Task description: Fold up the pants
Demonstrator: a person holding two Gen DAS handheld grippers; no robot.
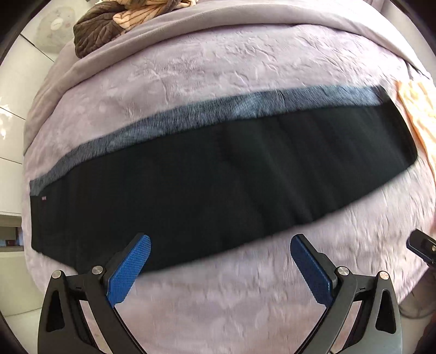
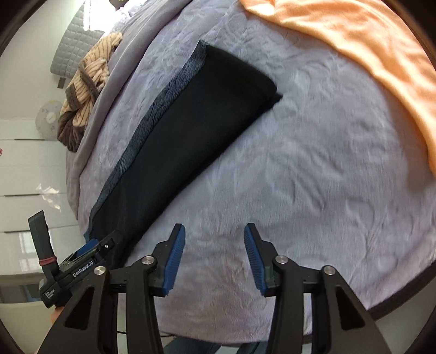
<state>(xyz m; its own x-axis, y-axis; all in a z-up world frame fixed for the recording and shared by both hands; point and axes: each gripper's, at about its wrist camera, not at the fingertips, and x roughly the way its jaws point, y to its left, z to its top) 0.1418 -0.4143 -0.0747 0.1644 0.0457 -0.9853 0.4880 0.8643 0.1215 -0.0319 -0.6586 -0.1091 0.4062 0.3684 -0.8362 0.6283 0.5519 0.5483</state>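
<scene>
Black pants [image 1: 207, 185] lie flat in a long strip across the lilac bed cover, with a grey inner band [image 1: 190, 114] showing along the far edge. My left gripper [image 1: 220, 239] hangs open above the near edge of the pants, its blue pads [image 1: 128, 269] wide apart with nothing between them. In the right wrist view the pants [image 2: 190, 130] run from the lower left up toward the middle. My right gripper [image 2: 215, 231] is open over bare cover just right of the pants, holding nothing. The left gripper's body [image 2: 81, 261] shows at the lower left there.
An orange blanket [image 2: 368, 54] covers the bed's far right. A brown and striped garment [image 1: 122, 21] is bunched at the bed's far left edge. White cabinets [image 2: 27, 177] and a round fan [image 1: 55, 26] stand beyond the bed. The bed's near edge [image 2: 395, 302] curves at lower right.
</scene>
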